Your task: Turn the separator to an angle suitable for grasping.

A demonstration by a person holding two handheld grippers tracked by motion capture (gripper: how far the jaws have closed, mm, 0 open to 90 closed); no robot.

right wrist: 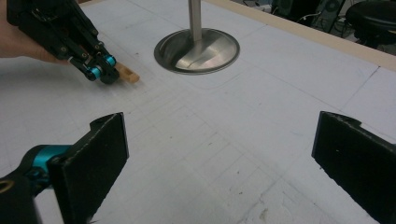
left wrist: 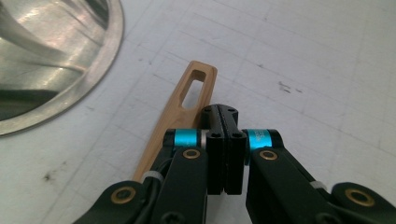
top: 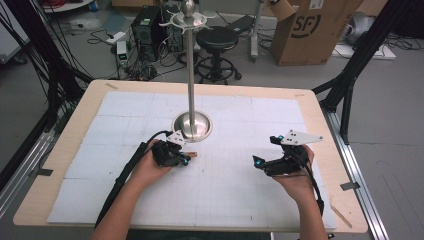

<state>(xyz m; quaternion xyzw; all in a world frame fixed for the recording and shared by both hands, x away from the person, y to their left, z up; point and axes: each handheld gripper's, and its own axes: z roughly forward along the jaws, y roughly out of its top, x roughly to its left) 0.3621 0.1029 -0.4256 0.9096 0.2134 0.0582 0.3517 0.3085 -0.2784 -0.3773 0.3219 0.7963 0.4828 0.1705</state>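
A flat wooden stick (left wrist: 180, 100) with a slotted end lies on the white grid mat (top: 225, 180), just in front of the metal stand's round base (top: 202, 131). My left gripper (left wrist: 224, 114) is shut, its two black jaws pressed together with nothing between them, and its tip rests against the stick's right edge. Seen from above, the left gripper (top: 186, 159) points right, with the stick's end (top: 193, 154) poking out past it. My right gripper (right wrist: 219, 154) stands wide open over bare mat, well right of the stick (right wrist: 128, 73); from above it (top: 265, 150) faces left.
The stand's steel pole (top: 190, 75) rises from the base (right wrist: 210, 51) to a hooked top (top: 188, 19). The mat covers a wooden table (top: 320, 115). Beyond it stand a black stool (top: 216, 39), a cardboard box (top: 310, 30) and floor cables.
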